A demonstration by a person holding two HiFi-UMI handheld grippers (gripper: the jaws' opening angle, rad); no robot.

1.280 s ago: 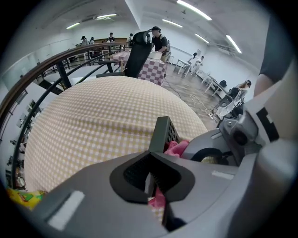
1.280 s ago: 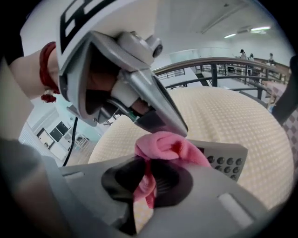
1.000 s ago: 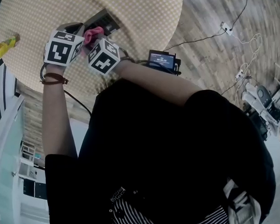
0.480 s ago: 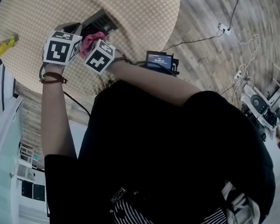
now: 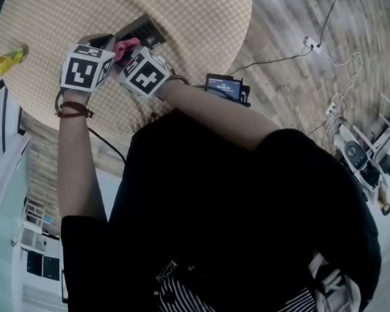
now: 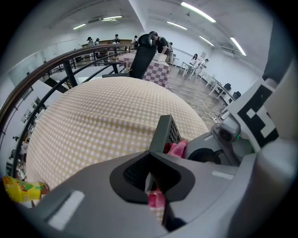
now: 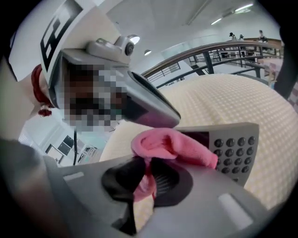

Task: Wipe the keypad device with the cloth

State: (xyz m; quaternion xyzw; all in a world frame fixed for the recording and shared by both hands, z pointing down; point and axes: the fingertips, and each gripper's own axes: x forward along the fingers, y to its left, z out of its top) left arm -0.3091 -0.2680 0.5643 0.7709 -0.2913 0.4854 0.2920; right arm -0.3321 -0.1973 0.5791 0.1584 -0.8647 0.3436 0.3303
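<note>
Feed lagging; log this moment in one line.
left gripper shut on keypad device | right gripper shut on cloth | cloth touching device

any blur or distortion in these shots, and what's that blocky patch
Head view: heavy fisheye, the floor planks curve. Left gripper view: even light from ceiling strips, black vignette. Right gripper view: pink cloth and keypad device sharp; mosaic patch is added masking.

open hall with checked tables (image 6: 93,121), strip lights (image 6: 198,11)
</note>
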